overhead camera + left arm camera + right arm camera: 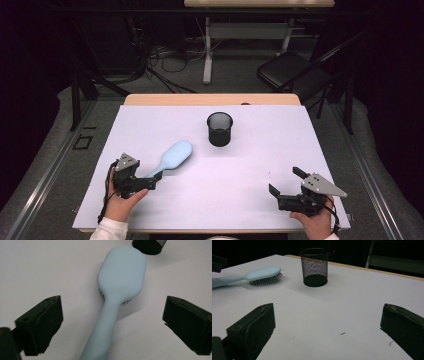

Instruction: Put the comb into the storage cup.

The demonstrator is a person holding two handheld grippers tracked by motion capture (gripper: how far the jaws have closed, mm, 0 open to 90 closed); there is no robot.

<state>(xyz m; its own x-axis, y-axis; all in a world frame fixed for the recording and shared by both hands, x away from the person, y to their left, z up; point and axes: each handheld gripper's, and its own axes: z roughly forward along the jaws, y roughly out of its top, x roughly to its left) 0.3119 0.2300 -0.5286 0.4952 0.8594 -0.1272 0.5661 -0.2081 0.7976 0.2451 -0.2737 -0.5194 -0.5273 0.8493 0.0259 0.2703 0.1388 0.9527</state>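
Left claw spread, straddling hairbrush handle, near mesh cup; right claw spread, idle. Judged next: clamp handle.

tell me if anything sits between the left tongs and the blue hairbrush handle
Nothing visible does. The left tongs stand open with the hairbrush handle lying between the jaws, bristles down on the white table, untouched by the pads. The mesh cup stands beyond the brush head.

Pale blue plastic hairbrush: one, left of centre
Black wire-mesh cup: one, far centre
White rectangular table mat: one
Black two-jaw grippers: two, left gripper near left, right gripper near right
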